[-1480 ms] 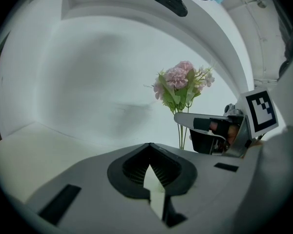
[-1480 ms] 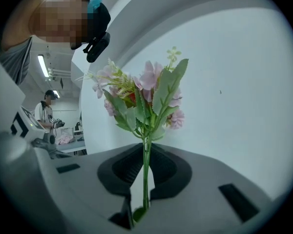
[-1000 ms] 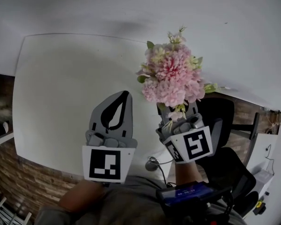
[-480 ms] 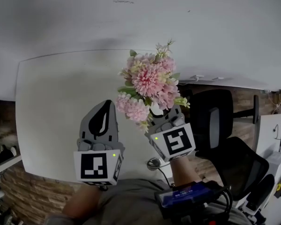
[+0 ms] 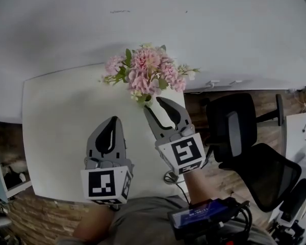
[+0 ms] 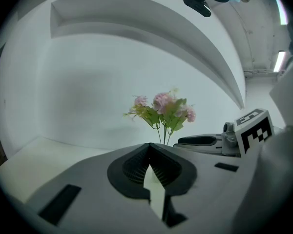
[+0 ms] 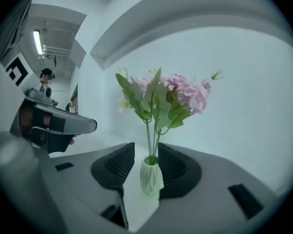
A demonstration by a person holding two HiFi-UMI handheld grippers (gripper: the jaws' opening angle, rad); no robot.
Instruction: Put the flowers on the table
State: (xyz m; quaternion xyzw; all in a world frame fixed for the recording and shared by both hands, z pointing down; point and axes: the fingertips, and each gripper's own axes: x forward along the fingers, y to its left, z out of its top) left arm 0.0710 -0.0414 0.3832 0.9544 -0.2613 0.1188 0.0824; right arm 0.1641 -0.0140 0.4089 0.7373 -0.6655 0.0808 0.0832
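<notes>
A bunch of pink flowers point(image 5: 145, 73) with green leaves stands upright in a small pale green faceted vase point(image 7: 151, 175) on the white table point(image 5: 56, 116). My right gripper point(image 5: 153, 104) has just been opening its jaws. They now stand apart with the vase between them, and a gap shows on the vase's left side in the right gripper view. The right gripper point(image 7: 146, 149) no longer presses on the vase. My left gripper point(image 5: 112, 119) hovers to the left over the table, shut on nothing, its tips meeting point(image 6: 150, 146). From the left gripper view the flowers point(image 6: 163, 112) rise beyond the jaws.
A black office chair point(image 5: 245, 137) stands right of the table, over a brick-patterned floor point(image 5: 20, 213). A white wall point(image 5: 153, 14) runs behind the table's far edge. A cable point(image 5: 171, 177) hangs at the near edge. A dark device point(image 5: 204, 213) sits at the person's waist.
The bouquet came down and leftward from mid-air to stand on the table. The right jaws opened and let go of the vase. The left gripper barely moved.
</notes>
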